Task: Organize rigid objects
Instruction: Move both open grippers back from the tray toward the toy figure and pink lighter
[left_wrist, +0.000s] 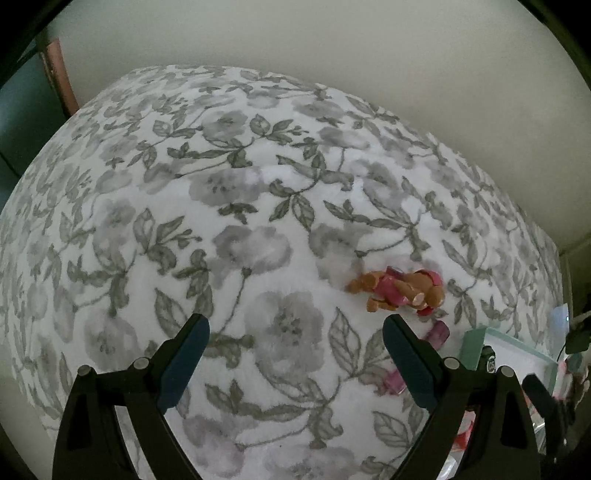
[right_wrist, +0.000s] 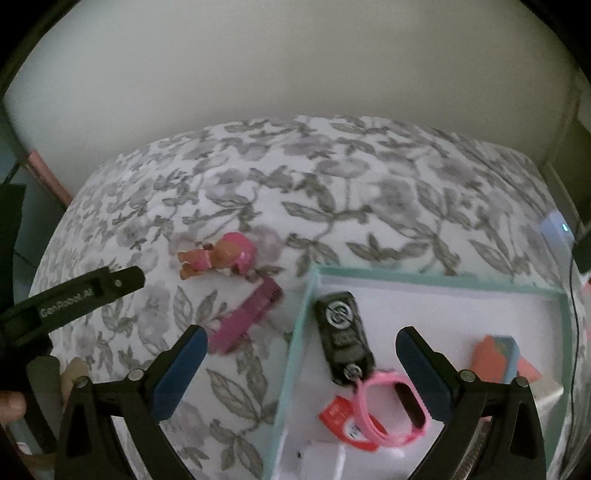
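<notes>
A brown toy dog figure in pink (left_wrist: 400, 290) (right_wrist: 218, 256) lies on the floral blanket (left_wrist: 229, 206). A magenta oblong object (right_wrist: 245, 321) (left_wrist: 436, 332) lies just below it, partly hidden by my left finger in the left wrist view. A mint-rimmed tray (right_wrist: 295, 343) (left_wrist: 476, 339) holds a black device (right_wrist: 343, 336), a pink wristband (right_wrist: 388, 410), a red card (right_wrist: 338, 411), an orange and blue block (right_wrist: 498, 356). My left gripper (left_wrist: 295, 328) is open and empty over the blanket. My right gripper (right_wrist: 301, 341) is open and empty above the tray's left rim.
The blanket (right_wrist: 369, 192) covers a bed against a pale wall (right_wrist: 295, 66). The left gripper's body (right_wrist: 70, 299) shows at the left of the right wrist view. A white device with a light (right_wrist: 556, 229) and a black cable (right_wrist: 572, 332) sit at the right edge.
</notes>
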